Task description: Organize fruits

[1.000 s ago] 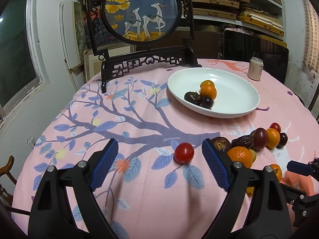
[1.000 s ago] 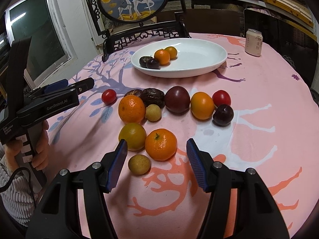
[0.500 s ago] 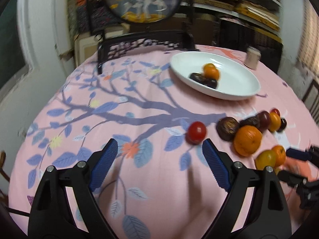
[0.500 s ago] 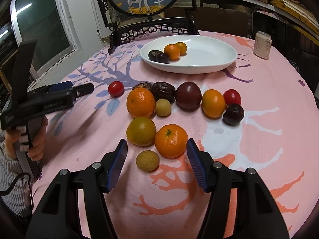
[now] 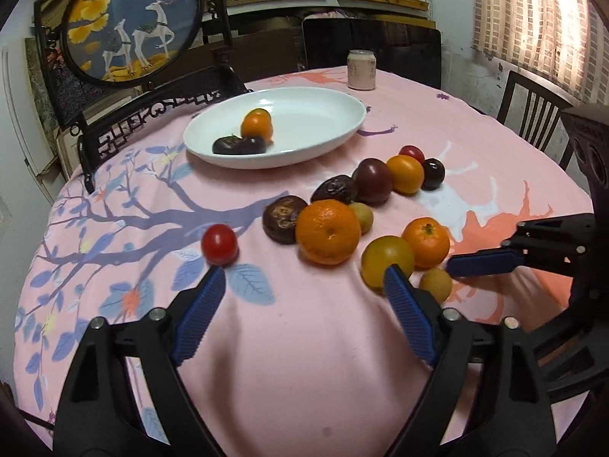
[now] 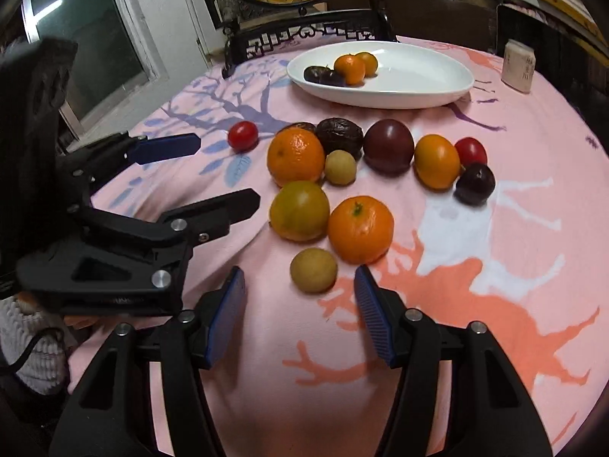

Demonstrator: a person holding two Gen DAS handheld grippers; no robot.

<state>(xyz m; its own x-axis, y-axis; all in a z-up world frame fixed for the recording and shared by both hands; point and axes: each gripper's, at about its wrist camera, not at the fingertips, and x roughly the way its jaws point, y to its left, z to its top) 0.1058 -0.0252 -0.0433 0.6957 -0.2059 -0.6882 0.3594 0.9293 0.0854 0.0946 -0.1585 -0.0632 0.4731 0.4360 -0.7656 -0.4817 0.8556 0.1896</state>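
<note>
Left wrist view first: the left gripper [image 5: 302,280] hangs low over the pink tree-print tablecloth [image 5: 304,361], blue-padded jaws spread wide and just easing inward, with only bare cloth between them. Just beyond its left fingertip sits a small red cherry tomato [image 5: 219,244]. Further right, a big rough-skinned orange [image 5: 328,230] leans against a wrinkled dark brown fruit [image 5: 283,218]. Behind the right fingertip a yellow-green citrus [image 5: 387,262] touches a smaller stemmed mandarin [image 5: 426,242], and a small tan round fruit [image 5: 436,284] lies near the right edge. At the far side, the white oval ceramic dish [image 5: 323,141] holds 1 orange mandarin and 2 dark fruits in view here. A pale drink can [image 5: 361,69] stands beyond it.

Over to the right wrist view: the right gripper [image 6: 298,293] is about half open and closing, pads not touching anything. The small tan round fruit [image 6: 313,269] lies just past the fingertips, in line with the gap. Beyond it sit the yellow-green citrus [image 6: 299,210] and the mandarin [image 6: 360,228], side by side. The left gripper [image 6: 213,169] reaches in from the left, empty. The white dish [image 6: 380,93] lies far, with 4 fruits inside.
</note>
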